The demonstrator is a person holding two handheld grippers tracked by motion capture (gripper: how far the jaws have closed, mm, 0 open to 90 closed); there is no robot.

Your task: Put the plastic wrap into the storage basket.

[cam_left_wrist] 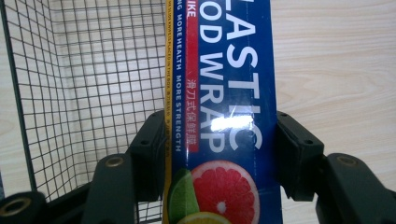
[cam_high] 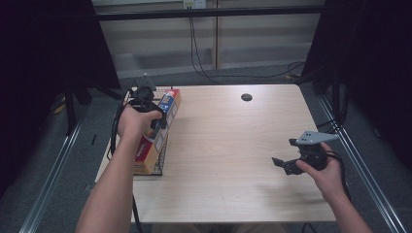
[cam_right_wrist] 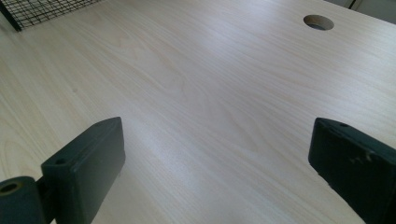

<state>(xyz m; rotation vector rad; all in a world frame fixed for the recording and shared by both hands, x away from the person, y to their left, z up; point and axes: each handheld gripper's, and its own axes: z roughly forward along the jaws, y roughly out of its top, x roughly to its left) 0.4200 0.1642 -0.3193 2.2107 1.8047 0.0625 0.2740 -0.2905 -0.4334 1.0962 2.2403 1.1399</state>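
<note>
Plastic wrap box (cam_left_wrist: 224,112), a long blue carton with white lettering, a red strip of Chinese characters and a printed grapefruit and lime, lies along the left edge of the bench (cam_high: 228,145). In the high view the box (cam_high: 158,131) runs lengthwise away from the person, its near end low inside a black wire basket (cam_high: 163,162) and its far end reaching past the basket toward the back of the bench. The left tool (cam_left_wrist: 219,154) pinches the box across its width: one black jaw presses the yellow-edged side, the other presses the opposite blue side, and both touch the carton. In the left gripper view the wire basket (cam_left_wrist: 84,84) stands open just beside the box, with the pale wood showing through its mesh.

From above, the left hand (cam_high: 136,121) grips the left tool (cam_high: 156,114) over the middle of the box. The right hand (cam_high: 328,172) holds the right tool (cam_high: 281,164) well apart, near the right edge of the bench, above bare wood. Its jaws are spread wide in the right gripper view (cam_right_wrist: 215,158), with nothing between them. A round hole (cam_high: 247,97) sits in the bench toward the far side, and a corner of the basket (cam_right_wrist: 42,9) shows at the upper left of the right gripper view.
</note>
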